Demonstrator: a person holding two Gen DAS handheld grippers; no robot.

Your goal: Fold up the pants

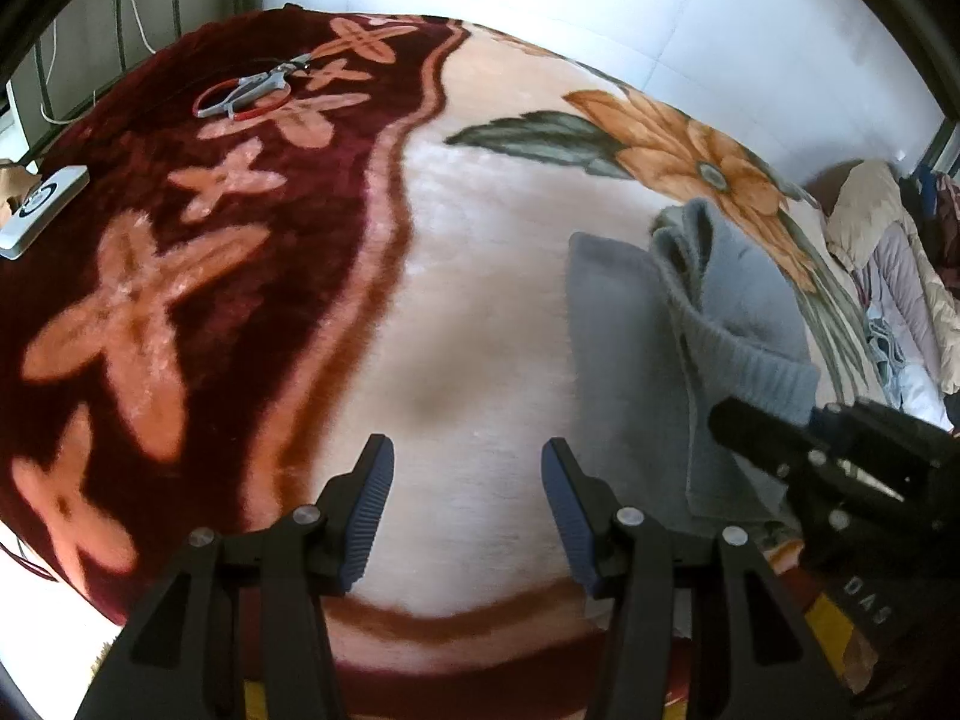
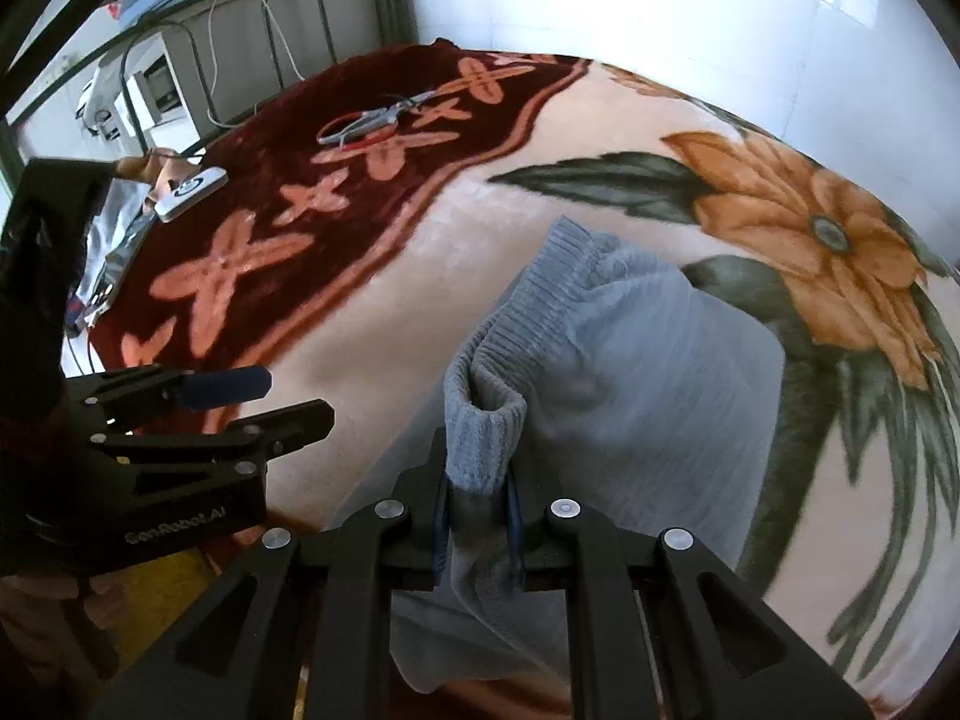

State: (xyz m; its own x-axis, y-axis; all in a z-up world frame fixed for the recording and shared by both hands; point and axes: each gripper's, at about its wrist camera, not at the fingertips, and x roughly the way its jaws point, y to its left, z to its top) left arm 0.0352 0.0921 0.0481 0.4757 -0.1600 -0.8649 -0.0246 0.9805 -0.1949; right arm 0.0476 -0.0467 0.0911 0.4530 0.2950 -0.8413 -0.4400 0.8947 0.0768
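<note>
The grey knit pants (image 2: pixel 630 360) lie bunched on the flowered blanket (image 2: pixel 420 276), with a ribbed cuff (image 2: pixel 486 420) raised. My right gripper (image 2: pixel 478 516) is shut on that cuff and holds it a little above the blanket. In the left wrist view the pants (image 1: pixel 708 312) are at the right, with the right gripper (image 1: pixel 780 438) on their near edge. My left gripper (image 1: pixel 468 510) is open and empty over the pale part of the blanket (image 1: pixel 468 300), left of the pants. It also shows in the right wrist view (image 2: pixel 264 402).
Scissors with a red loop (image 1: pixel 252 90) lie far back on the dark red part of the blanket. A white remote (image 1: pixel 42 204) lies at the left edge. Piled clothes (image 1: pixel 888 288) sit at the far right. A metal rack with cables (image 2: pixel 198 60) stands behind the bed.
</note>
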